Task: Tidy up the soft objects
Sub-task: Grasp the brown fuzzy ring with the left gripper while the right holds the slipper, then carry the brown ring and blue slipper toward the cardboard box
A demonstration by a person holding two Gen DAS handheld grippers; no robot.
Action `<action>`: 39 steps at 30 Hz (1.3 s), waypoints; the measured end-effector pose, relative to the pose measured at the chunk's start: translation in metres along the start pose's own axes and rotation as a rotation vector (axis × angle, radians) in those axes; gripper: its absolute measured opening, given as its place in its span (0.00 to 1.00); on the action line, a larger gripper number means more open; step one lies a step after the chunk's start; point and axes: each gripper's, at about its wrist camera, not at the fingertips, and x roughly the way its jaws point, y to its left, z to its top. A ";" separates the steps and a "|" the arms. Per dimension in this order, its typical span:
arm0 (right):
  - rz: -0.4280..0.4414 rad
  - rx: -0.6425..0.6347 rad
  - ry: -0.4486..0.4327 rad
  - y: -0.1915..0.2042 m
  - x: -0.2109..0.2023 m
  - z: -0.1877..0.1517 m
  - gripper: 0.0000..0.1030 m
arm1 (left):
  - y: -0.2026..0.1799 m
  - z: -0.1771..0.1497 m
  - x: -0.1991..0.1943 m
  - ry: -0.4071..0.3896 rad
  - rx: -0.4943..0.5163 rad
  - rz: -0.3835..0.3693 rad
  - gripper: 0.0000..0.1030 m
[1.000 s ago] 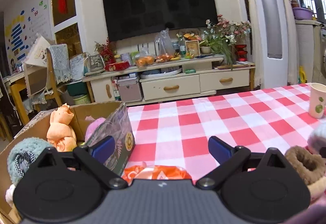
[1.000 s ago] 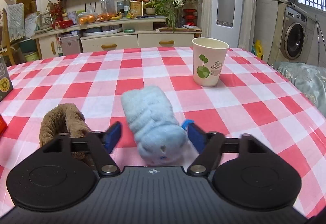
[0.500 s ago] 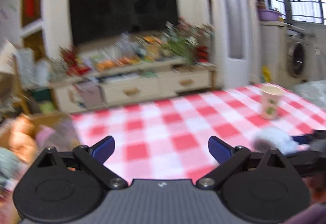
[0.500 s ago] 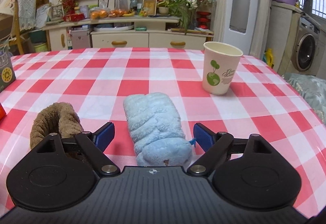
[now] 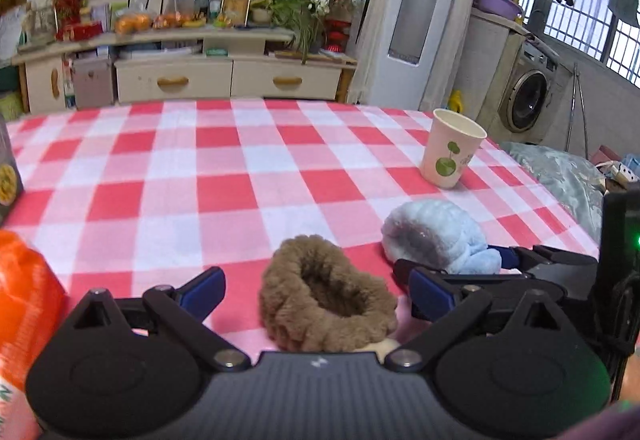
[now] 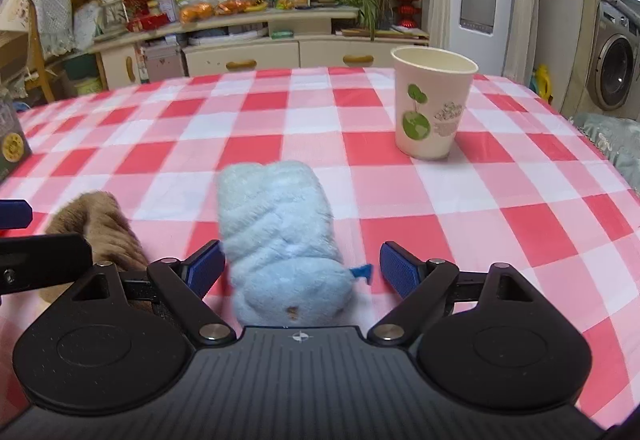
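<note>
Brown fuzzy ring (image 5: 326, 310): lies flat on the checked tablecloth (image 5: 224, 168), between the spread jaws of the left gripper (image 5: 316, 290), nearer the right-hand jaw; neither pad appears to touch it. Pale blue plush roll (image 6: 280, 240): lies lengthwise between the spread jaws of the right gripper (image 6: 302, 268), its near end deep in the throat, the left-hand pad just beside or brushing the pile. Neither gripper clamps anything.

Risks, as judged. The two items lie near each other and the right tool's finger crosses just ahead of the left tool's right-hand jaw; closing both together could knock fingers or drag the wrong item. Both items are soft and compressible, so a shallow pinch on pile alone could slip on lifting. The paper cup (image 6: 432, 104) stands beyond the right-hand jaw, empty by its look and easily tipped by a wide swing.

View differences. The left wrist view alone shows the ring's hollow centre, an orange packet (image 5: 24, 300) outside the left-hand jaw, and the right tool's body. The right wrist view alone shows the roll's twisted surface, a small blue tag (image 6: 360, 272) and a brownish mark at its near end.
</note>
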 end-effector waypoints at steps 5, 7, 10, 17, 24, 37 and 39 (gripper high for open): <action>-0.007 -0.034 0.003 -0.002 -0.004 -0.002 1.00 | 0.005 0.002 0.015 0.041 -0.054 -0.005 0.95; -0.009 -0.048 0.002 -0.001 -0.006 -0.003 1.00 | 0.006 0.001 0.021 0.058 -0.066 0.005 0.95; -0.004 -0.049 0.002 -0.002 -0.006 -0.002 1.00 | 0.009 0.001 0.027 0.080 -0.083 0.018 0.94; 0.005 -0.049 0.006 -0.001 -0.005 0.001 1.00 | 0.010 0.004 0.031 0.099 -0.072 0.004 0.82; 0.031 -0.070 0.002 0.003 -0.002 0.004 0.88 | 0.014 0.008 0.032 0.114 -0.065 -0.026 0.58; 0.055 -0.097 0.002 0.011 0.004 0.009 0.55 | 0.032 0.014 0.024 0.130 -0.122 -0.044 0.29; 0.065 -0.079 0.006 0.011 0.004 0.010 0.55 | 0.035 0.014 0.021 0.124 -0.135 -0.041 0.28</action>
